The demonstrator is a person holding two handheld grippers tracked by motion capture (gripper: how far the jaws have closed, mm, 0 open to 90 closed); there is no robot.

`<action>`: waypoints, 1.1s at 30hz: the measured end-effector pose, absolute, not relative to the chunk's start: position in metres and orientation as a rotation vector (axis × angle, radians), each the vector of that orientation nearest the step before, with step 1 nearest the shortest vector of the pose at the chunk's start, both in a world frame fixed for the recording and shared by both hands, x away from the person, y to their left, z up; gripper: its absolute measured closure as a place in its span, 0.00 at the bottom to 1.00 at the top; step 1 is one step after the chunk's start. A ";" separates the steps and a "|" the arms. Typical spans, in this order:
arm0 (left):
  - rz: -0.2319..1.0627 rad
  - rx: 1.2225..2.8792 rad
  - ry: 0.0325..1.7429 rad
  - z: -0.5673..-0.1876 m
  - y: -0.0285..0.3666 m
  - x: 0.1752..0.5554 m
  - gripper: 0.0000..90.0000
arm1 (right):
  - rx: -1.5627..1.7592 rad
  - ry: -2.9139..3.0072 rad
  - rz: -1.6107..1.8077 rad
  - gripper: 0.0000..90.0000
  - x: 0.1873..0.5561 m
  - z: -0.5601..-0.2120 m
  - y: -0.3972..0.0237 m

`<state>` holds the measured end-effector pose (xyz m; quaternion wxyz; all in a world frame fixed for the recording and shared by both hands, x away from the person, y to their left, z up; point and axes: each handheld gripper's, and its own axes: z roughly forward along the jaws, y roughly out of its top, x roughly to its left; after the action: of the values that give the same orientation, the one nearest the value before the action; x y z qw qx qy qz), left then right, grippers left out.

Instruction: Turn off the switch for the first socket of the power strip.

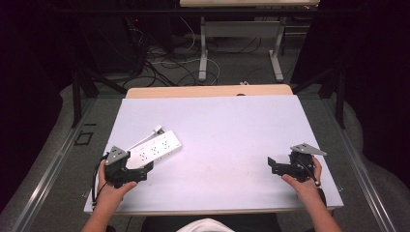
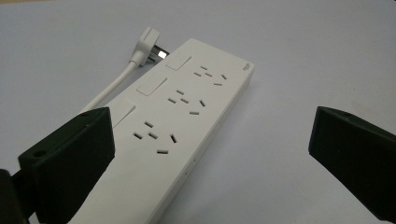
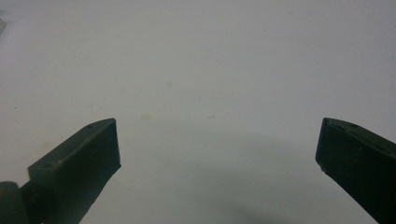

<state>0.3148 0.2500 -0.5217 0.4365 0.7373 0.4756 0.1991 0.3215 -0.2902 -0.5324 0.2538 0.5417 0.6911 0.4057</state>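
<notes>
So the white power strip [image 1: 155, 150] is the thing to orient by here. It lies flat on the pale grey table [image 1: 232, 130], angled so one end points toward the near left corner and the other toward the middle of the table. Its white cord [image 2: 114, 84] runs along the far side of the strip and ends in a plug [image 2: 150, 43] lying just beside the strip's far end. In the left gripper view you can see three sets of sockets in a row on top, with three flat rectangular switches next to them.

The left gripper [image 1: 140, 169] sits right at the near end of the strip, jaws spread as wide as they go. In its own view, the left jaw overlaps the strip's near left edge, and the right jaw stands well off to the strip's right over bare table. Nothing is clamped; whether that left jaw actually touches the strip, I can't tell.

The right gripper [image 1: 271, 164] is well apart from the strip, over by the table's near right side, held in the person's hand. Its jaws are wide open too, with just bare table between them.
</notes>
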 end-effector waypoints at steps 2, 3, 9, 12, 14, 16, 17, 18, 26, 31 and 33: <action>0.495 1.834 1.183 -0.522 0.250 0.315 0.00 | 1.459 1.878 1.091 0.00 0.321 -0.532 -0.290; 0.497 1.836 1.182 -0.522 0.250 0.315 0.00 | 1.452 1.882 1.084 0.00 0.321 -0.533 -0.290; 0.482 1.837 1.193 -0.522 0.249 0.312 0.00 | 1.464 1.890 1.096 0.00 0.322 -0.534 -0.287; 0.479 1.844 1.192 -0.522 0.247 0.312 0.00 | 1.458 1.894 1.096 0.00 0.323 -0.535 -0.285; 0.483 1.845 1.187 -0.522 0.246 0.312 0.00 | 1.454 1.907 1.097 0.00 0.323 -0.535 -0.284; 0.476 1.847 1.191 -0.522 0.245 0.312 0.00 | 1.438 1.921 1.095 0.00 0.324 -0.536 -0.284; 0.476 1.849 1.191 -0.521 0.245 0.312 0.00 | 1.438 1.921 1.095 0.00 0.324 -0.536 -0.284; 0.474 1.851 1.194 -0.521 0.245 0.312 0.00 | 1.438 1.918 1.093 0.00 0.324 -0.537 -0.284; 0.480 1.846 1.205 -0.518 0.245 0.313 0.01 | 1.440 1.947 1.092 0.02 0.323 -0.538 -0.281; 0.463 1.838 1.216 -0.516 0.246 0.313 0.03 | 1.436 1.955 1.090 0.03 0.324 -0.539 -0.280; 0.462 1.833 1.216 -0.515 0.246 0.314 0.03 | 1.436 1.956 1.092 0.04 0.324 -0.539 -0.280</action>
<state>0.3136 0.2465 -0.5151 0.4325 0.7353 0.4877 0.1853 0.3240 -0.2797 -0.5386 0.2380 0.5240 0.7141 0.3985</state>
